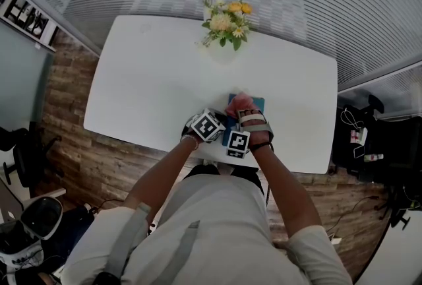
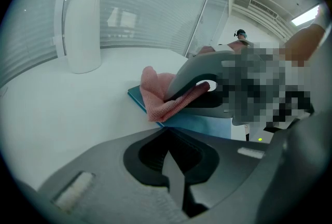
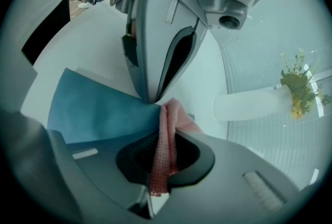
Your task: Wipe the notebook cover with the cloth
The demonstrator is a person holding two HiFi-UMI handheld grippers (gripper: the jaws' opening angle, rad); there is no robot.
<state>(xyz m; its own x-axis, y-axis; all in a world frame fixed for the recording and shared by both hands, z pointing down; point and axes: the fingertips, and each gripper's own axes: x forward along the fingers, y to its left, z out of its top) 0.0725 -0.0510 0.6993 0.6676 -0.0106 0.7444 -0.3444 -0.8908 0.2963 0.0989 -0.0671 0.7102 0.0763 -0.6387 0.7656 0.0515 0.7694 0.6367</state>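
A thin blue notebook [image 3: 98, 111] lies near the front edge of the white table [image 1: 151, 79]. My left gripper [image 2: 166, 128] is shut, its tips closed on the notebook's near edge; the right gripper view shows the left gripper [image 3: 151, 97] pinching that edge. My right gripper [image 3: 162, 111] is shut on a pink cloth [image 3: 167, 135], which runs between its jaws and bunches on the cover. From the left gripper view, the cloth [image 2: 155, 93] sits on the notebook [image 2: 199, 125] under the right gripper [image 2: 168, 97]. In the head view both grippers sit close together over the notebook [image 1: 256, 103].
A white vase [image 2: 83, 26] with yellow and green flowers [image 1: 226, 23] stands at the table's far edge. Frosted glass walls rise behind the table. Chairs and bags are on the floor at both sides. The person's torso is against the table's front edge.
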